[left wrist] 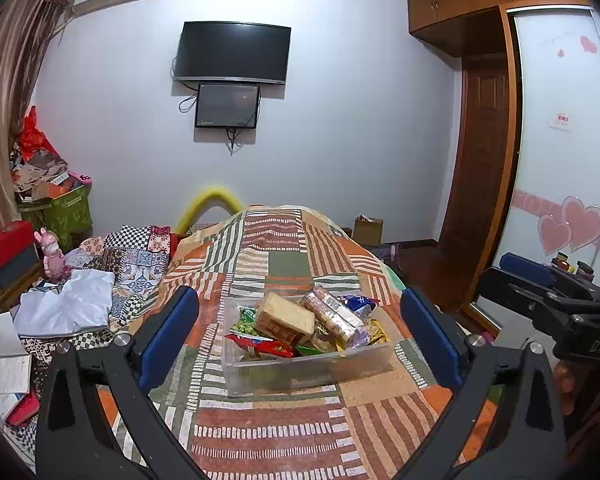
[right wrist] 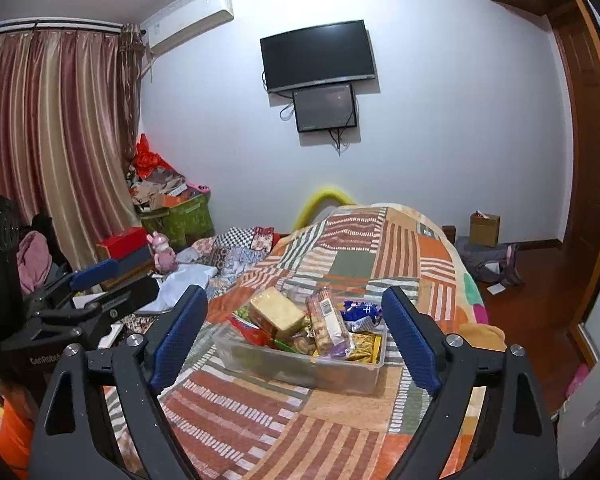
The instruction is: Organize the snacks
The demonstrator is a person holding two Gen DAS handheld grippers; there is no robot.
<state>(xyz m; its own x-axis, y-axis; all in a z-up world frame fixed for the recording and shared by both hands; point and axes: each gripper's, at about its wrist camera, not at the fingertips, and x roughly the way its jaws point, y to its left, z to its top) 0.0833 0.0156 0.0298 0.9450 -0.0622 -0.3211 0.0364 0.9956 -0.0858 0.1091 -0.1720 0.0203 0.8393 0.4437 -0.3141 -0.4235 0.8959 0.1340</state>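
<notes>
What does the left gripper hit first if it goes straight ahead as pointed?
Probably the clear snack bin on the bedspread: it sits centred between the open jaws of the left gripper, nothing nearer. Depth unclear.

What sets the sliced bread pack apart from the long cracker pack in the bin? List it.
The bread pack is a blocky tan loaf in clear wrap; the cracker pack is a long, narrow sleeve with a white label. The bread pack sits toward the left of the clear bin; the cracker pack lies right of it, running front to back. Both lie tilted on top of the pile, above the rim.
</notes>
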